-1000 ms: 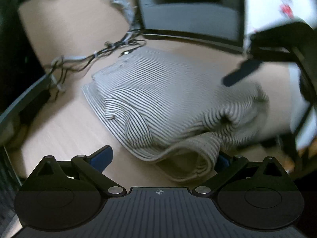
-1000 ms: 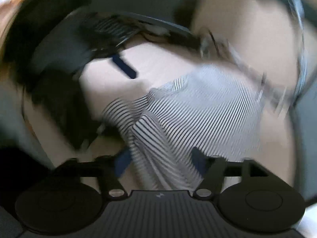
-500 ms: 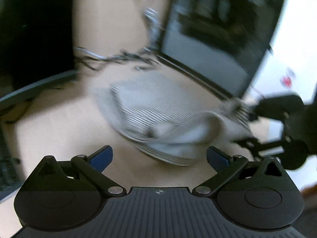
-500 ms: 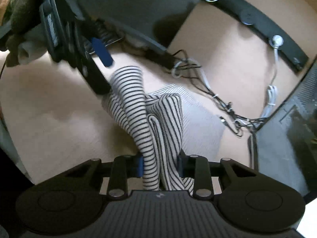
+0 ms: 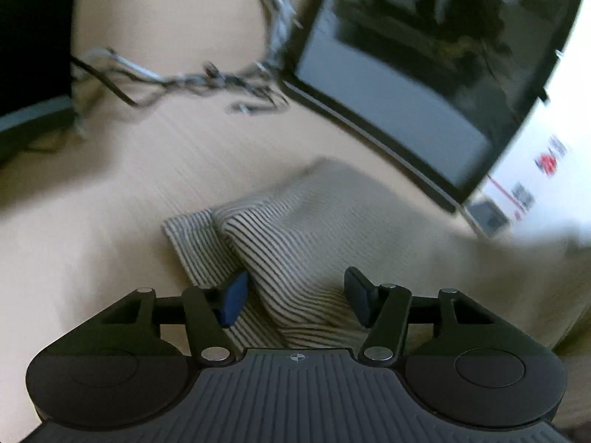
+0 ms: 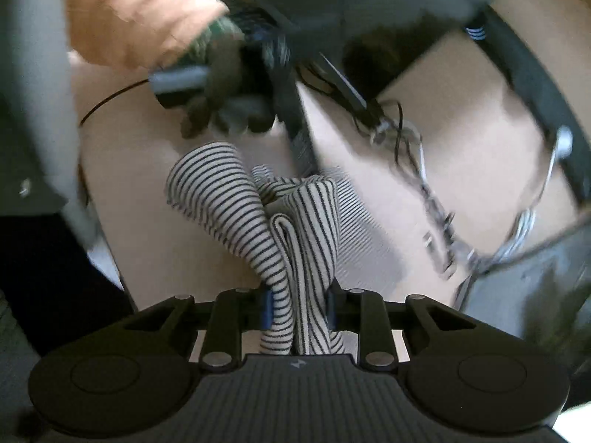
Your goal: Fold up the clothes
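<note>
A striped black-and-white garment [image 5: 295, 229] lies bunched on the wooden desk [image 5: 110, 221]. My left gripper [image 5: 295, 297] has its blue pads [image 5: 232, 297] partly closed around a fold of the cloth. In the right wrist view my right gripper [image 6: 299, 308] is shut on a thick bunch of the same striped garment [image 6: 295, 229], lifted above the desk. The left gripper and the gloved hand holding it [image 6: 236, 85] hang just beyond the cloth in that view.
A dark monitor [image 5: 424, 74] stands at the back right of the desk. A tangle of cables [image 5: 221, 85] lies behind the garment; it also shows in the right wrist view [image 6: 424, 184]. Another dark screen edge [image 5: 29, 55] is at the far left.
My left gripper has come down onto the garment and its jaws have narrowed around a fold. My right gripper has stayed shut on the bunched cloth and lifted it closer.
</note>
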